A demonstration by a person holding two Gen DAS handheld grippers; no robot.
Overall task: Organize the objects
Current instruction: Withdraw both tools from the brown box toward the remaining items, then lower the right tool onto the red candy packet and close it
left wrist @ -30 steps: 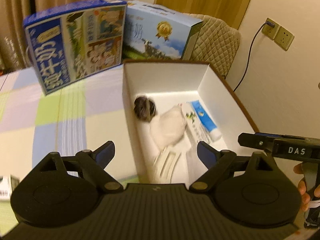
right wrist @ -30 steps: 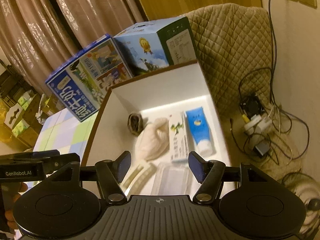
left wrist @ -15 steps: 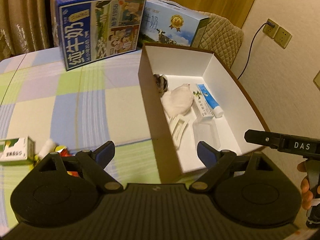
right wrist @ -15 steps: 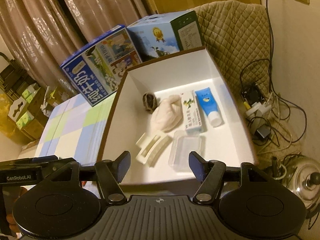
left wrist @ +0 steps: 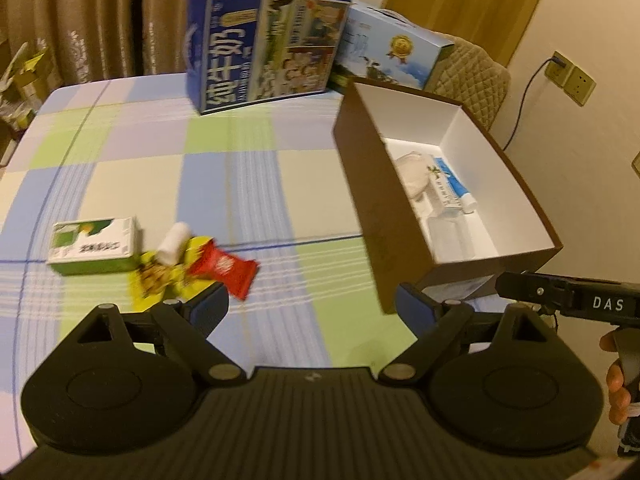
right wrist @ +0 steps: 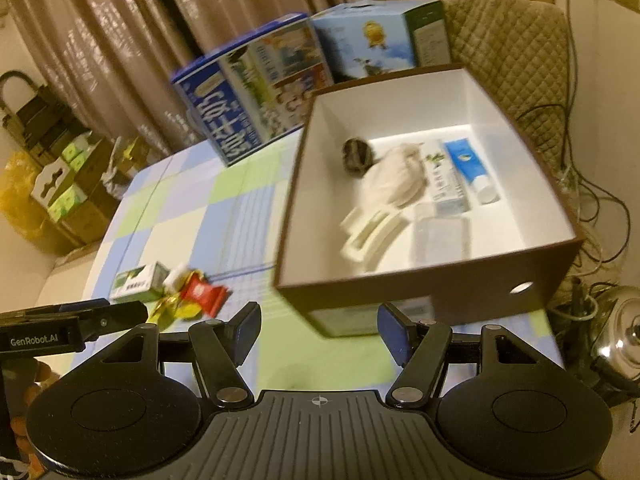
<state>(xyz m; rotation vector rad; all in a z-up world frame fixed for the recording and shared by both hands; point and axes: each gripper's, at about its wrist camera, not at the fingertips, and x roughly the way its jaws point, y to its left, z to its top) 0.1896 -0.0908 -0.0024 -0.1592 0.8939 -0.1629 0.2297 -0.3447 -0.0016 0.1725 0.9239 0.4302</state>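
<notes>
A brown box with a white inside stands at the table's right edge. Inside lie a blue tube, a white carton, a cream cloth, a dark round thing, a cream clip and a clear case. Left of the box, on the checked cloth, lie a green-and-white carton, a white roll, a yellow packet and a red packet. My left gripper is open, just short of the red packet. My right gripper is open before the box's near wall.
Two large milk cartons, dark blue and light blue, stand at the table's back. A quilted chair is behind the box. Cables and a steel kettle lie on the floor at right. Stacked boxes stand at left.
Both grippers have pulled back and up from over the box. The left view has swung left, so the small objects on the cloth now lie in front of it.
</notes>
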